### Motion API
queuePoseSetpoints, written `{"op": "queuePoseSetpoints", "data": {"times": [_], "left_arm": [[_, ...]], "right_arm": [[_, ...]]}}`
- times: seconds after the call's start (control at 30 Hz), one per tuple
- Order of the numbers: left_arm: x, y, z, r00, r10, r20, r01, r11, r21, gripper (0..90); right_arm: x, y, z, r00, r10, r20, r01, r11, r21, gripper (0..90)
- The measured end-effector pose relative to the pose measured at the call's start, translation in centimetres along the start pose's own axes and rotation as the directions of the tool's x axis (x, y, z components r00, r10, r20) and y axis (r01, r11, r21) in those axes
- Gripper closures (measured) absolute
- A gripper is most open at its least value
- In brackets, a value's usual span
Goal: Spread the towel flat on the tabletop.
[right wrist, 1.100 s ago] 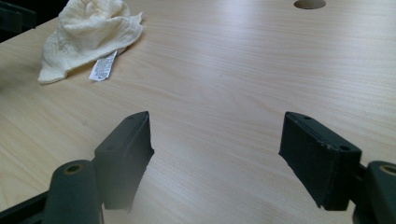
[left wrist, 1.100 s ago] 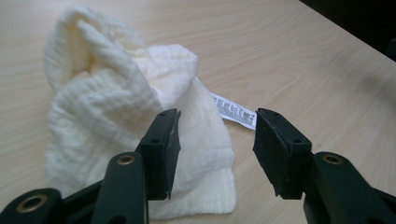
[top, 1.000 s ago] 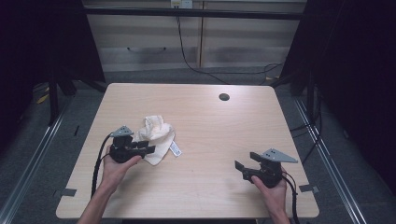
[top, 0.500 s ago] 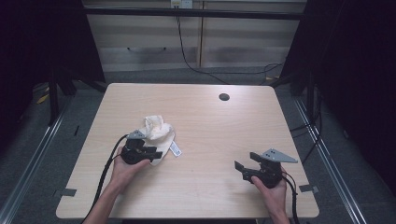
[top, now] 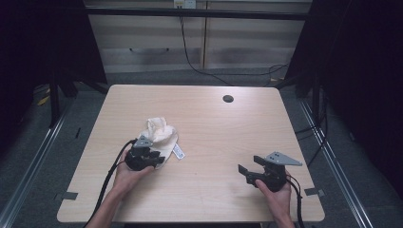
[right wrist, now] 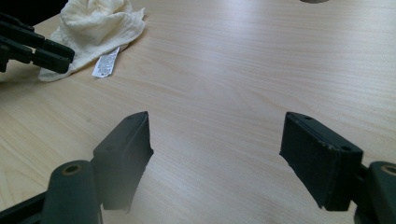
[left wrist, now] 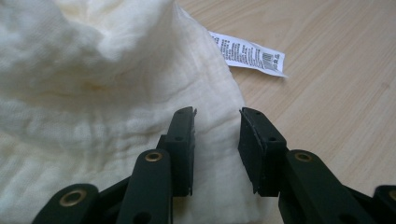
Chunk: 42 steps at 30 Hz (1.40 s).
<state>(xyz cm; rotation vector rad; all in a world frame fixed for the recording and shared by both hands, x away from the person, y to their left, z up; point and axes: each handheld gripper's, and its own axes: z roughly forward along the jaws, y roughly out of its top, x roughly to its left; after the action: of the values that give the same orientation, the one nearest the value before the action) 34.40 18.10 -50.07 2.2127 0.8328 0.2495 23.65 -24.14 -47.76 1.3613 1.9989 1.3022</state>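
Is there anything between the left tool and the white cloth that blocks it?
No, nothing visible blocks it. The left tool is already at the near edge of the cloth, its jaws have just been closing with the fabric between them, and a gap remains. The label lies off to the side on the table.

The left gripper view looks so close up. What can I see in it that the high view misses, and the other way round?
The left gripper view alone shows the weave of the cream cloth, the print on its white label, and the gap between the left gripper jaws, which have just been closing over the cloth's edge without pinching it yet. The high view alone shows the whole table, its dark round hole, the person's hands, and the right gripper open above bare wood. Both show the cloth, its label and the wooden tabletop.
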Motion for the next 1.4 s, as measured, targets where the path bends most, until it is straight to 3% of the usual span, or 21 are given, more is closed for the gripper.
{"op": "queuePoseSetpoints", "data": {"times": [0.17, 0.27, 0.33, 0.5, 0.63, 0.77, 0.87, 0.97, 1.07, 1.1, 1.17, 1.3, 1.4], "left_arm": [[-0.4, -0.2, -0.2, 0.9998, 0.017, -0.012, -0.017, 0.9998, 0.006, 76.8], [-0.5, -0.2, -0.1, 0.9999, 0.01, 0.012, -0.01, 0.9999, 0.006, 87.8], [-0.6, 0.0, -0.2, 0.9999, 0.011, 0.01, -0.011, 0.9997, 0.019, 89.1], [-0.4, -0.1, -0.1, 0.9955, -0.06, 0.074, 0.059, 0.9982, 0.008, 89.5], [-0.6, 0.2, -0.5, 0.9933, -0.064, 0.096, 0.064, 0.9979, -0.004, 89.6], [-1.0, 1.3, -1.9, 0.985, -0.082, 0.152, 0.095, 0.9924, -0.079, 89.6], [-1.3, 1.7, -2.4, 0.9857, -0.063, 0.156, 0.078, 0.9928, -0.09, 89.6], [-2.3, 2.9, -3.3, 0.9798, -0.053, 0.193, 0.079, 0.9889, -0.126, 89.6], [-2.9, 3.8, -3.6, 0.9803, -0.033, 0.195, 0.06, 0.9887, -0.137, 89.6], [-2.9, 3.8, -3.6, 0.9803, -0.033, 0.195, 0.06, 0.9887, -0.137, 89.7], [-2.7, 4.8, -4.0, 0.9811, -0.048, 0.187, 0.081, 0.9817, -0.172, 89.7], [-2.5, 6.0, -4.3, 0.9843, -0.044, 0.171, 0.074, 0.9822, -0.173, 89.7], [-2.5, 7.3, -4.8, 0.9847, -0.035, 0.171, 0.068, 0.9789, -0.192, 89.7]], "right_arm": [[0.1, 0.0, 0.1, 1.0, 0.002, 0.001, -0.002, 1.0, 0.007, 23.9], [0.1, 0.0, 0.1, 1.0, 0.001, -0.002, -0.001, 1.0, 0.007, 24.1], [0.1, 0.0, 0.1, 1.0, 0.003, -0.001, -0.003, 1.0, 0.008, 24.1], [0.1, 0.0, 0.1, 1.0, 0.001, -0.003, -0.001, 1.0, 0.009, 24.1], [0.1, 0.0, 0.1, 1.0, 0.002, -0.006, -0.002, 1.0, 0.009, 24.2], [0.1, 0.0, 0.2, 1.0, 0.003, -0.007, -0.003, 1.0, 0.01, 24.2], [0.1, 0.0, 0.2, 1.0, -0.001, -0.009, 0.001, 1.0, 0.01, 24.3], [0.2, 0.1, 0.3, 0.9999, -0.002, -0.012, 0.003, 1.0, 0.016, 24.4], [0.3, 0.1, 0.4, 0.9999, -0.004, -0.016, 0.004, 1.0, 0.018, 24.5], [0.4, 0.1, 0.5, 0.9998, -0.005, -0.018, 0.005, 1.0, 0.017, 24.5], [0.5, 0.2, 0.6, 0.9997, -0.006, -0.024, 0.006, 1.0, 0.019, 24.9], [0.9, 0.5, 0.6, 0.9988, -0.004, -0.048, 0.004, 1.0, 0.013, 26.8], [1.6, 1.4, 0.8, 0.9962, -0.038, -0.078, 0.039, 0.999, 0.009, 28.6]]}}
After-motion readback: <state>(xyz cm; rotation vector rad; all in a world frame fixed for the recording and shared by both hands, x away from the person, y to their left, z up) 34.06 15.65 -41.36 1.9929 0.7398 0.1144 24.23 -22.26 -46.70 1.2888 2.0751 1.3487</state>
